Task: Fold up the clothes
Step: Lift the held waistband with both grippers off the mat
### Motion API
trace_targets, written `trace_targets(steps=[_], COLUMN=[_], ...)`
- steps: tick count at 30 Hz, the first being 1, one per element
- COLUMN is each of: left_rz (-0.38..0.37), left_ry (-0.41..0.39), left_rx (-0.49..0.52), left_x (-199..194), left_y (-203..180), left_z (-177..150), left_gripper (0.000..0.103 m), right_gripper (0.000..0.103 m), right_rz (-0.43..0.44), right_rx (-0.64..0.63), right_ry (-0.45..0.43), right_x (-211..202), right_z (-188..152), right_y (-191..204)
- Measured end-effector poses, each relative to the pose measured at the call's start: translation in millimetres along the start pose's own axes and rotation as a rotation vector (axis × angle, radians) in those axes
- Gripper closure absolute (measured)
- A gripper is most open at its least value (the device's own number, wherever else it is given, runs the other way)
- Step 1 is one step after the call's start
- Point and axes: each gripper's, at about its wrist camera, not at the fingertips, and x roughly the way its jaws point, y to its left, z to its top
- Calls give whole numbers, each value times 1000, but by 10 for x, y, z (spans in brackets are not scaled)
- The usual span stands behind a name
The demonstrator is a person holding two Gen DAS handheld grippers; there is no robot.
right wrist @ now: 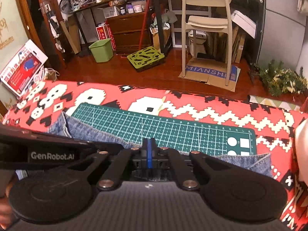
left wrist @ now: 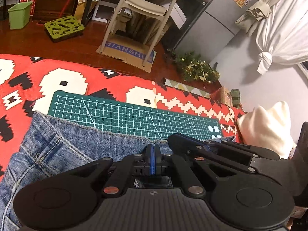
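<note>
cloth with a red, white and black pattern (right wrist: 192,107) covers the whole table, running 9 to 3 o'clock across both views. green cutting mat (right wrist: 173,130) lies on it, long side going the same way. jeans (left wrist: 63,144) are spread over the mat's near edge, blue denim with the seams showing, filling the 7 to 9 o'clock part of the left wrist view and reaching toward 3 o'clock in the right wrist one. cream fabric lump (left wrist: 267,127) sits at 3 o'clock, just off the mat's end. left claw (left wrist: 152,155) has its blue pads pressed right together over the denim, can't tell if any fabric is pinched in there. right claw (right wrist: 148,151) looks the same, pads closed up tight just above the jeans' edge, and again can't tell about a pinch.
</note>
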Motion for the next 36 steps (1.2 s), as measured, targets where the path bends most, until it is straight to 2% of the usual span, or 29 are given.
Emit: trace_targets(steps=[2, 6, 13, 17, 22, 25, 27, 29, 32, 36], left_rz=[3, 0, 55, 69, 68, 49, 17, 16, 21, 5], left_ry=[-17, -42, -10, -6, -9, -13, -4, 17, 30, 34], left_rx=[11, 41, 55, 63, 75, 80, 86, 104, 131, 114], left_x=[-46, -196, -234, -206, -205, -229, -210, -146, -65, -12], left_y=[-3, 24, 201, 256, 273, 237, 190, 134, 67, 73], left_z=[43, 117, 121, 87, 79, 94, 87, 77, 78, 131], left_gripper=[103, 103, 103, 103, 103, 103, 103, 103, 103, 103], right_gripper=[102, 102, 102, 103, 101, 101, 101, 101, 101, 101], right_rz=[21, 19, 6, -6, -15, 36, 78, 96, 94, 91], right_rx=[58, 91, 60, 30, 71, 60, 59, 28, -18, 6], right_ry=[-5, -50, 12, 7, 9, -6, 7, 21, 36, 29], right_x=[-27, -271, -383, -319, -257, -286, -278, -245, -158, -75], right_z=[56, 111, -78, -189, -90, -67, -90, -114, -128, -61], right_y=[-95, -294, -552, -515, -504, -407, -314, -196, -48, -5])
